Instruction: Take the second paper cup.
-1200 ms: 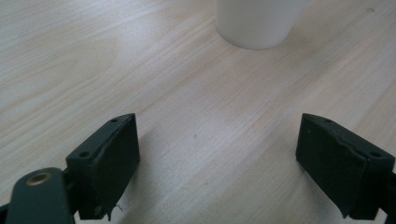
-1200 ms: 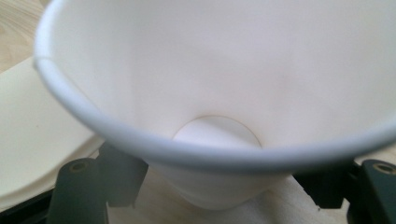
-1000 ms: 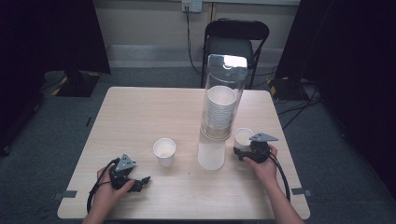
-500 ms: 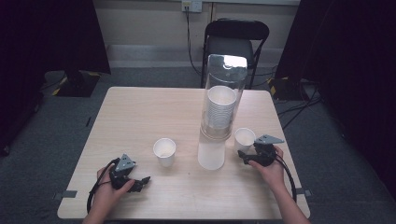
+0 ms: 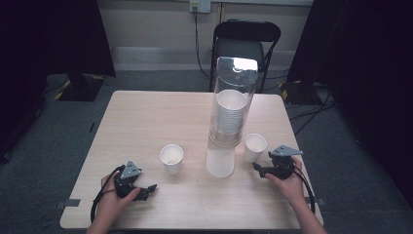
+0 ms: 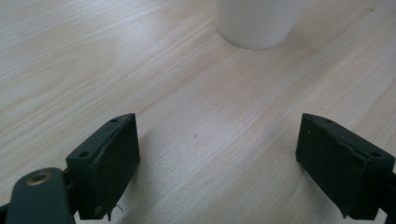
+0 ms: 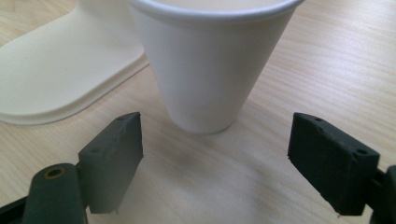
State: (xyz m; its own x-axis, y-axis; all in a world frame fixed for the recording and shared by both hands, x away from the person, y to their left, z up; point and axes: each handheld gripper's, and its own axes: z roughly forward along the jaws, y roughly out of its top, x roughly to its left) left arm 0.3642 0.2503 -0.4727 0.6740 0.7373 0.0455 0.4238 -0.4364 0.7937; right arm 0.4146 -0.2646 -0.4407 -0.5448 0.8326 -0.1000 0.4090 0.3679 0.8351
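**Right tongs off cup, jaws wide; left tongs idle**

High view: wood surface (image 5: pixel 146 117) w/ tall clear dispenser tube (image 5: pixel 233 105) standing mid-right on a white base, stack of white cups inside. Right cup (image 5: pixel 255 146) upright just right of the tube base. Right tongs (image 5: pixel 257 170) sit near the cup on the person's side, apart from it, held in the right hand (image 5: pixel 287 183) at the front-right part of the surface. Second cup (image 5: pixel 171 158) upright left of the tube base, well apart from the right cup. Left tongs (image 5: pixel 151 188) low at front-left, in the left hand (image 5: pixel 113 202), pointing toward the second cup but not near touching it.

Left gripper view: left tongs (image 6: pixel 217 163) spread wide, nothing betw. the jaws, bare wood under them. Bottom of a white cup (image 6: pixel 256 23) at top edge, well ahead of the jaws.

Right gripper view: right tongs (image 7: pixel 215 161) wide; jaws have just been opening, nothing betw. them. Right cup (image 7: pixel 210 60) stands upright on the surface just ahead of the jaw tips, centred on the gap, no contact w/ either pad. Cream dispenser base (image 7: pixel 70 65) to the cup's left in this view, close beside it.
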